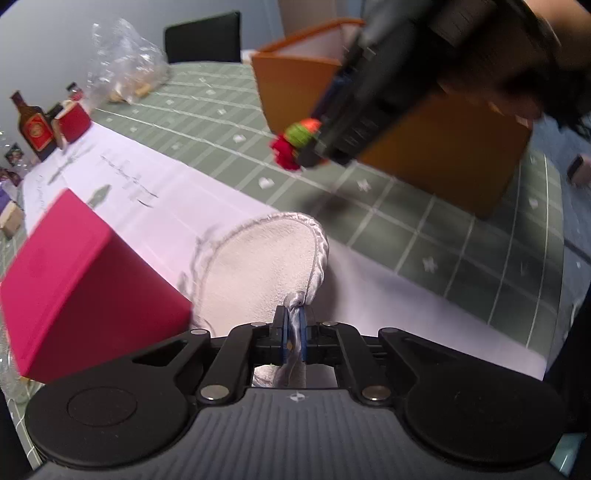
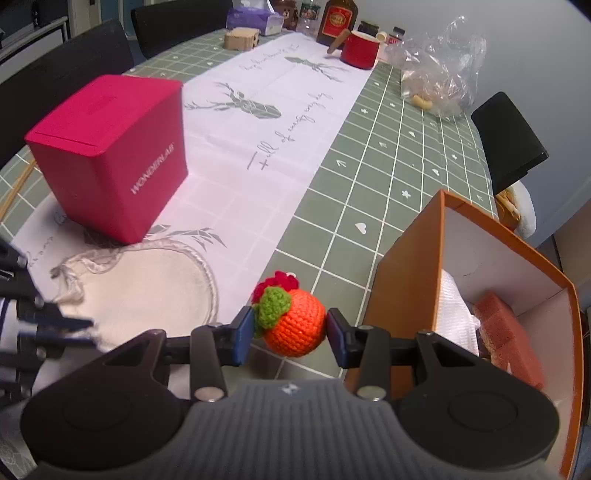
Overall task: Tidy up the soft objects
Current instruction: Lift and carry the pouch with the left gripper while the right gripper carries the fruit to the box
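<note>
My left gripper (image 1: 294, 328) is shut on the satin edge of a round white fabric pad (image 1: 258, 269) that lies on the white table runner; the pad also shows in the right wrist view (image 2: 155, 291). My right gripper (image 2: 290, 330) is shut on an orange crocheted ball (image 2: 295, 325) with a green leaf and red flower, held above the table just left of an open orange box (image 2: 406, 280). The box holds a white cloth (image 2: 456, 314) and a reddish sponge (image 2: 506, 328). In the left wrist view the right gripper (image 1: 295, 151) carries the ball (image 1: 299, 134) in front of the orange box (image 1: 443, 147).
A magenta cube box (image 2: 110, 155) stands left of the pad, also in the left wrist view (image 1: 85, 291). Far off are a red pot (image 2: 360, 50), a brown bottle (image 2: 338, 18), a clear plastic bag (image 2: 439, 70), a tissue pack (image 2: 255, 20) and black chairs (image 2: 509, 136).
</note>
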Demonstrator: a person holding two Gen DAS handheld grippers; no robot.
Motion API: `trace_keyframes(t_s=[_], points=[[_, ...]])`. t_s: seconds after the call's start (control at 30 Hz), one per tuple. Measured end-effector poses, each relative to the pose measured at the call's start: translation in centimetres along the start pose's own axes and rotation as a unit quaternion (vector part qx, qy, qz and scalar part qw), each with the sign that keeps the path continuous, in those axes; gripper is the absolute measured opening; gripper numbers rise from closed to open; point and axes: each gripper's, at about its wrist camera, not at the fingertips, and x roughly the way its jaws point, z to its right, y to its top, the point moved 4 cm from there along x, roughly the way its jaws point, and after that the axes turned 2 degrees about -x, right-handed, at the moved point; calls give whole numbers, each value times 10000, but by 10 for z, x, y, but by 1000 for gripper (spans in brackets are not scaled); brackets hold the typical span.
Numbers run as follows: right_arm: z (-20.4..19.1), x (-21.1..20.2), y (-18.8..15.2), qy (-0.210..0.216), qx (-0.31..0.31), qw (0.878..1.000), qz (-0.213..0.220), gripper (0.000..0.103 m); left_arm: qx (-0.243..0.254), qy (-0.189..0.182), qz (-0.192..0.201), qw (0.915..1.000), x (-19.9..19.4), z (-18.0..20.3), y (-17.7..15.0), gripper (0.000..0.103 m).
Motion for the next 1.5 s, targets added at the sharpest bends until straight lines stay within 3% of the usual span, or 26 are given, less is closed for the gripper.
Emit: trace_keyframes(t_s=[0.17,0.5,0.97,1.5], points=[[1,-21,-4,81,48,9997,205,42,-302,148,313,9989,-19,-12,12,6],[-4,-46,-12,168,23,9989,429,42,-542,302,512,9968,-31,-21,16,6],[-2,-88,-11,215,84,9955,919,42,-920,241,1161,9887,-73,-28,43,6],[34,-130,-31,154,371,9907,1303,42,-809,78,1527,9849,-95,-3,100,6]])
